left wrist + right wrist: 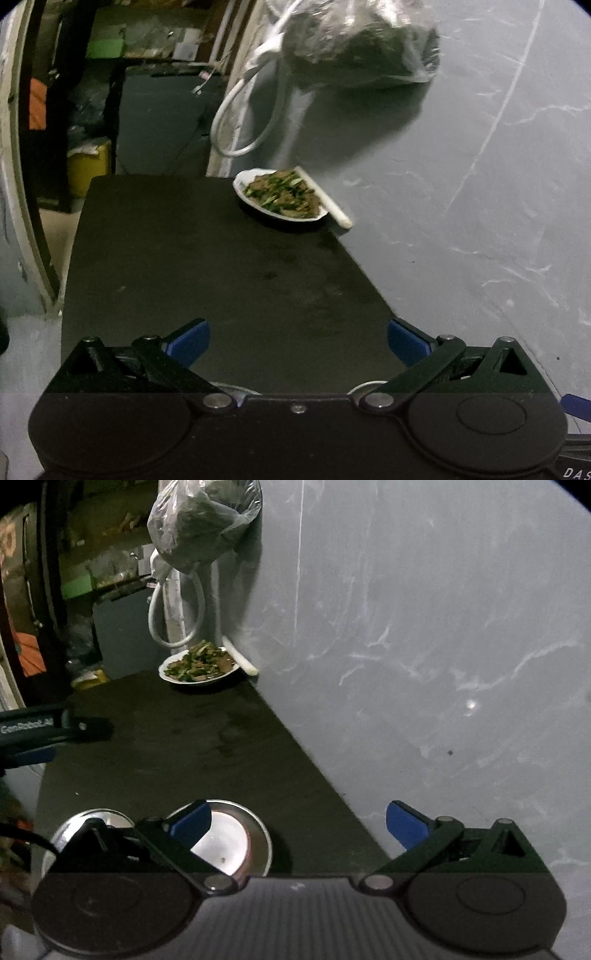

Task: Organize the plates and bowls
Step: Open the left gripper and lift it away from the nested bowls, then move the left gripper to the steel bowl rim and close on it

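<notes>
Below the spread, empty right gripper (297,821) sit two round steel bowls (236,840) on the dark counter (184,746); the released left gripper (298,341) hovers further off.

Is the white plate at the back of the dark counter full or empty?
Full: the white plate holds a heap of cooked greens and brown pieces.

— What do the two tools look like?

— The left gripper (298,341) is matte black, with blue fingertips (190,341), silver pivot screws along its linkage arms and round black caps on its body. White letters "DAS" sit at its lower right corner.

— And the other?

— The right gripper (298,823) matches it: blue tips, silver screws, a ribbed grey panel mid-body. A black cable curves off its left side.
</notes>
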`<state>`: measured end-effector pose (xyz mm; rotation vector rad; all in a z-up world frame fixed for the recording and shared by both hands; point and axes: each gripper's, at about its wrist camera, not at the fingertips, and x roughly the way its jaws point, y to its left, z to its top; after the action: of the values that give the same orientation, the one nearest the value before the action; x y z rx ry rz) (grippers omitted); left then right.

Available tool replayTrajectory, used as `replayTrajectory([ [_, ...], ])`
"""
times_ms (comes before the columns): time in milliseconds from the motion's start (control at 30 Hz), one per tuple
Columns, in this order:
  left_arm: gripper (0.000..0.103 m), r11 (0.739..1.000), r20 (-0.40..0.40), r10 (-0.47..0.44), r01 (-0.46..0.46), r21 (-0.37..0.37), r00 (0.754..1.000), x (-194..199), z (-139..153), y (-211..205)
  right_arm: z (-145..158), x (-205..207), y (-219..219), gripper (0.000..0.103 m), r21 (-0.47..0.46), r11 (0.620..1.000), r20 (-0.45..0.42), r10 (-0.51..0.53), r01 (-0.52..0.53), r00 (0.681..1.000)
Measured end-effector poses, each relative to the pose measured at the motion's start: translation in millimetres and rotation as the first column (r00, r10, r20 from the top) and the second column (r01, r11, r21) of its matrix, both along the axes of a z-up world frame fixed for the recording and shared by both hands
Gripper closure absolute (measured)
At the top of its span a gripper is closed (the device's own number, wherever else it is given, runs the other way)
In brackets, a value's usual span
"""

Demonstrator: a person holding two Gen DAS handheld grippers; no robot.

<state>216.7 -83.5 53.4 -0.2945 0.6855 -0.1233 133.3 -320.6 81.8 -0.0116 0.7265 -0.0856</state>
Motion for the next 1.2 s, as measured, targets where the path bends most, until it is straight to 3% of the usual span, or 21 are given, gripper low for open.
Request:
replayTrajectory([
  [233, 0.001, 0.997, -0.086, -0.021, 0.028, 0.078, 0.996, 6, -21, 10, -8, -1, 8, 0.000, -0.048, 0.999, -0.031, -0.024, 0.023, 0.999],
  [433, 0.001, 0.981, -0.147, -0.100, 0.122, 0.149, 0.984, 11, -35, 5, -39, 3, -9, 0.000, -0.021, 0.997, -0.132, -0.075, 0.072, 0.988],
  [800, 0.001, 0.921, -0.273, -0.227, 0.298, 0.252, 0.935, 28, -55, -29, -96, 12, -38, 0.000, 0.129, 0.985, -0.211, -0.084, 0.113, 0.974],
  [1200, 0.001, 0.857, -0.327, -0.285, 0.392, 0.333, 0.901, 49, -62, -56, -113, 34, -41, 0.000, 0.180, 0.983, -0.202, 0.009, 0.028, 0.979],
])
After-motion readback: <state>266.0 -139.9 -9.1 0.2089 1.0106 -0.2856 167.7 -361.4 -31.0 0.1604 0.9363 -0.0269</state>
